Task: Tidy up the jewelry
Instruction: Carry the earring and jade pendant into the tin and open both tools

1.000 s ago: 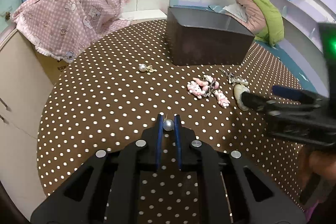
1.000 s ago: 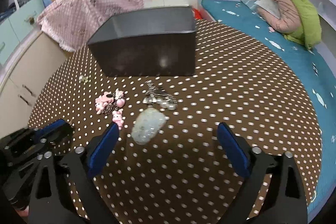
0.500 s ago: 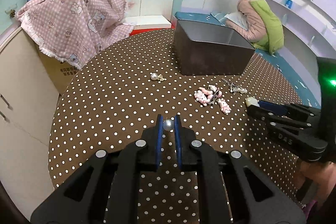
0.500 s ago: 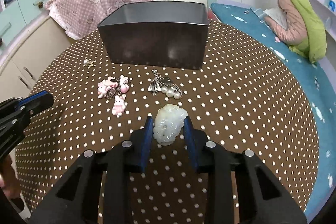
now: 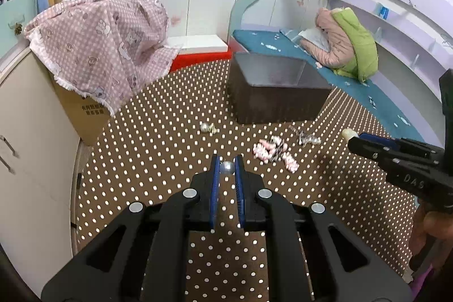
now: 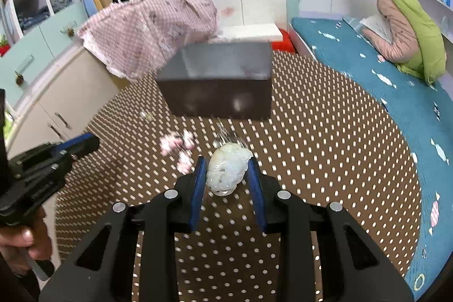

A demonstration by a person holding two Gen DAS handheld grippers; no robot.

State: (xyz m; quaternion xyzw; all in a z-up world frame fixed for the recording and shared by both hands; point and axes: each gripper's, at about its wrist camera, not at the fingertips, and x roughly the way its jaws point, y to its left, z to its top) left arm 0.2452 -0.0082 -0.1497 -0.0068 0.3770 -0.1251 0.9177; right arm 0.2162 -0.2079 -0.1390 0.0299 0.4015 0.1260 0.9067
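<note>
My left gripper [image 5: 226, 160] is shut on a small pearl [image 5: 227, 167] and holds it above the dotted brown table [image 5: 158, 154]. My right gripper [image 6: 228, 160] is shut on a pale carved jade pendant [image 6: 228, 173], lifted clear of the cloth. A dark open box [image 6: 220, 98] stands beyond both grippers. In front of the box lie pink charms [image 5: 273, 150], a silver piece [image 5: 307, 138] and a pearl earring [image 5: 208, 128]. The right gripper [image 5: 351, 136] appears at the right of the left wrist view. The left gripper [image 6: 90, 142] shows at the left of the right wrist view.
A pink checked cloth [image 5: 99, 47] drapes a cardboard box [image 5: 82, 115] and cabinet [image 5: 31, 149] left of the table. A teal bed [image 6: 382, 81] with a pink and green jacket [image 6: 413, 38] runs along the right. The round table's edge curves close on both sides.
The right gripper went from wide open over the pendant to shut on it, then lifted it off the table. Both grippers have risen; the left still holds the pearl.
</note>
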